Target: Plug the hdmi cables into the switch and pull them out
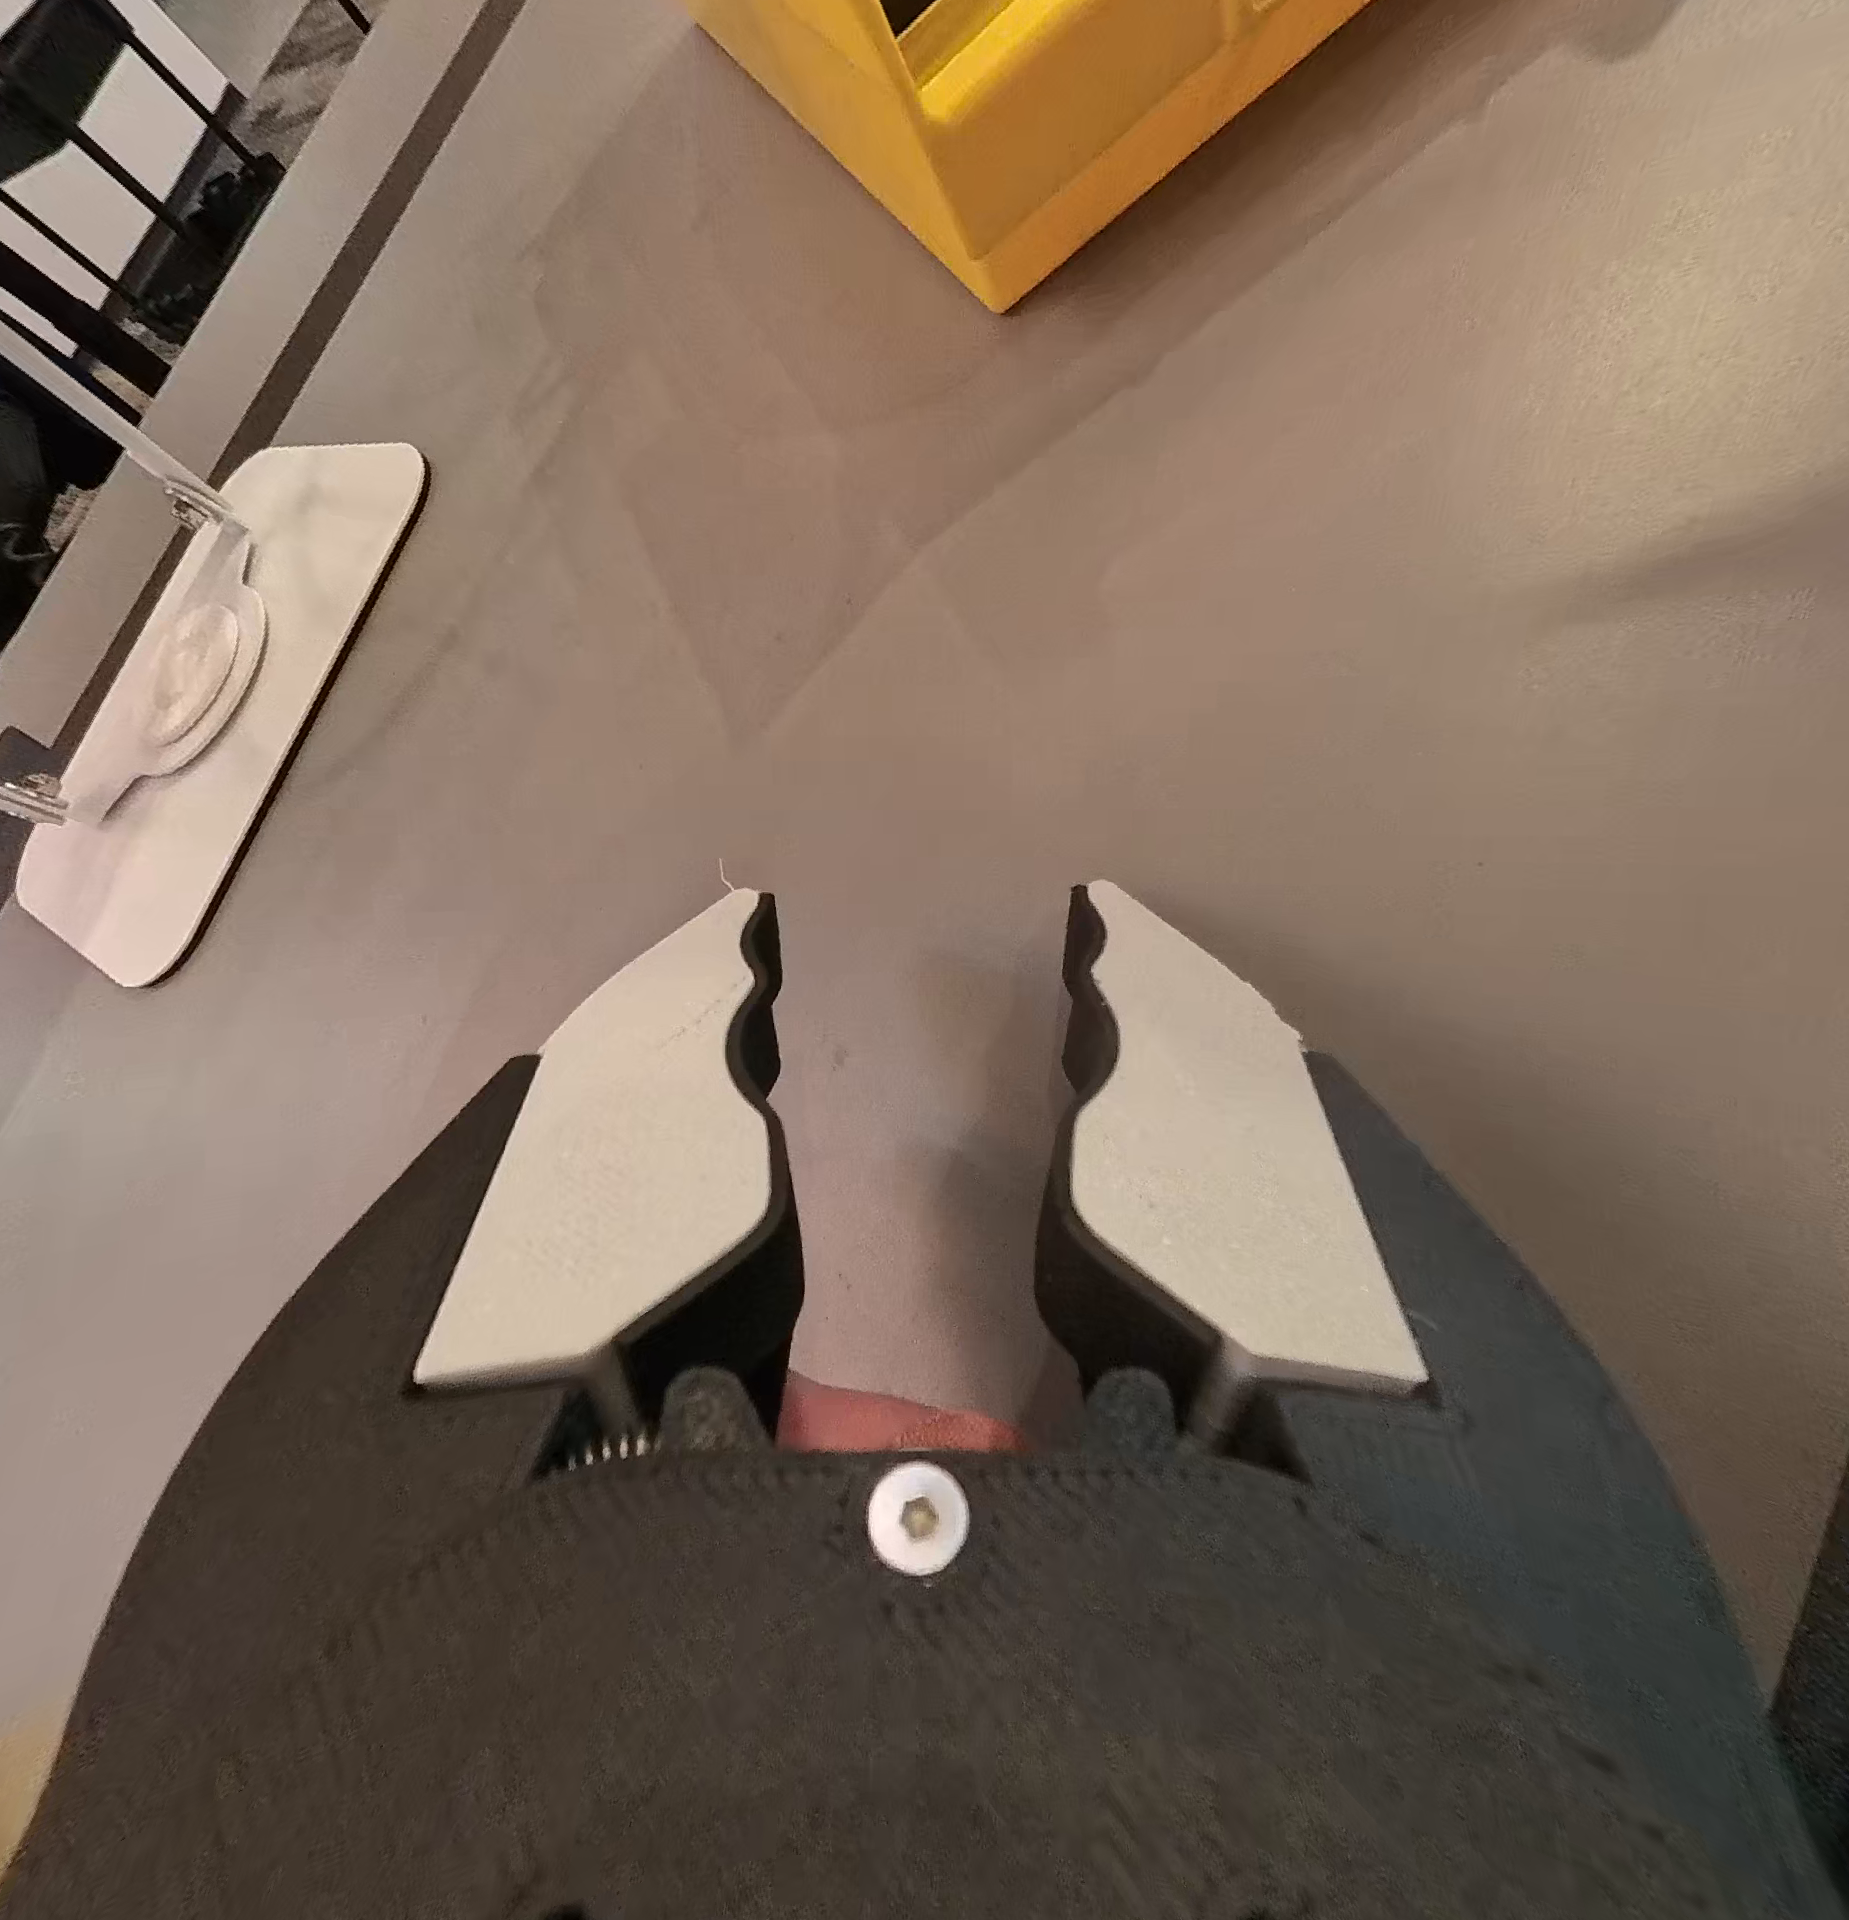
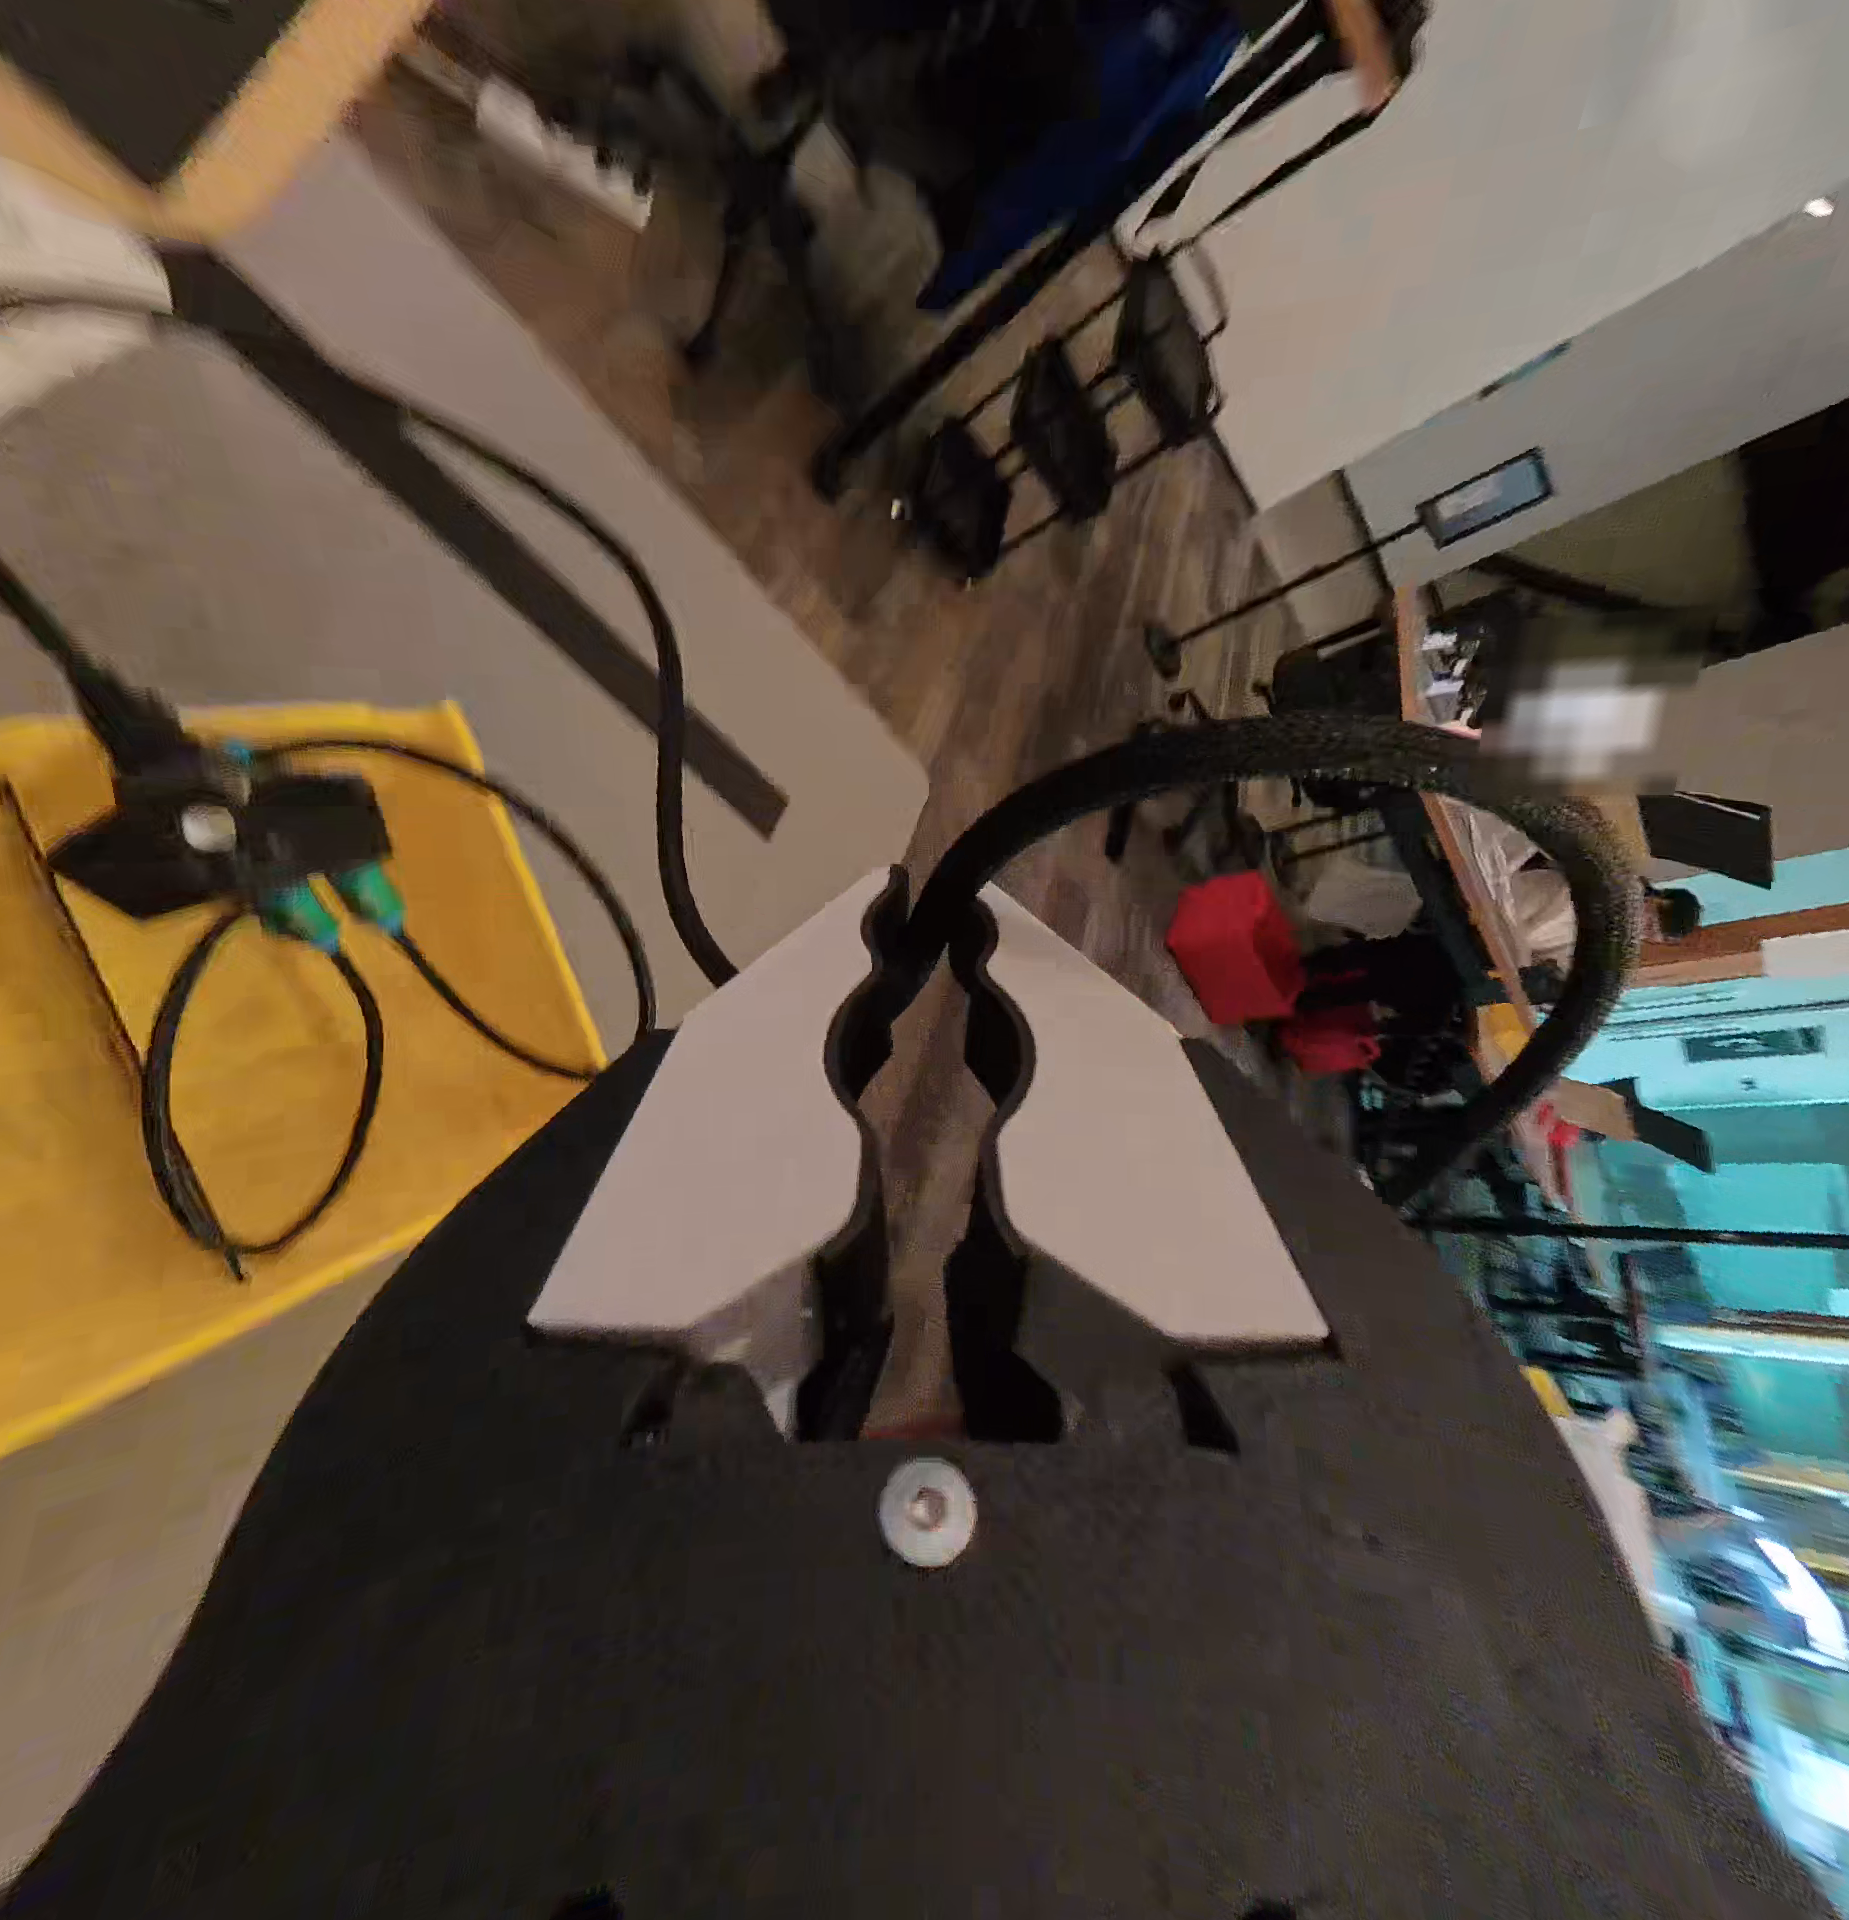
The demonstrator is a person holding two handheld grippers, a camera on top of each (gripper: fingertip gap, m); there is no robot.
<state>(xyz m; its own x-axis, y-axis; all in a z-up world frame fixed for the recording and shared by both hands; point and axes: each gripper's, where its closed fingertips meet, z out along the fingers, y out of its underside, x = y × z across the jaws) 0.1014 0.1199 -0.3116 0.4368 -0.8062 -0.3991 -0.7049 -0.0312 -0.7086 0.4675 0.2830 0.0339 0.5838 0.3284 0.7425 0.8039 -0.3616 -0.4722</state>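
Pinching the braided black cable [image 2: 1315, 743] only at its fingers' tips, the right gripper [image 2: 928, 940] may let it slip, while the left gripper [image 1: 922, 914], fingers wide and empty, hovers over the bench [image 1: 1315, 727].

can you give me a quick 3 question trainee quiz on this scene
1. True or false: the left hand-held gripper holds a cable.
2. What is the right hand-held gripper shut on? A) black braided cable B) yellow tray C) white pad
3. What colour are the two plugs at the black switch?

Key:
1. False; it is open and empty over the grey table.
2. A
3. Green
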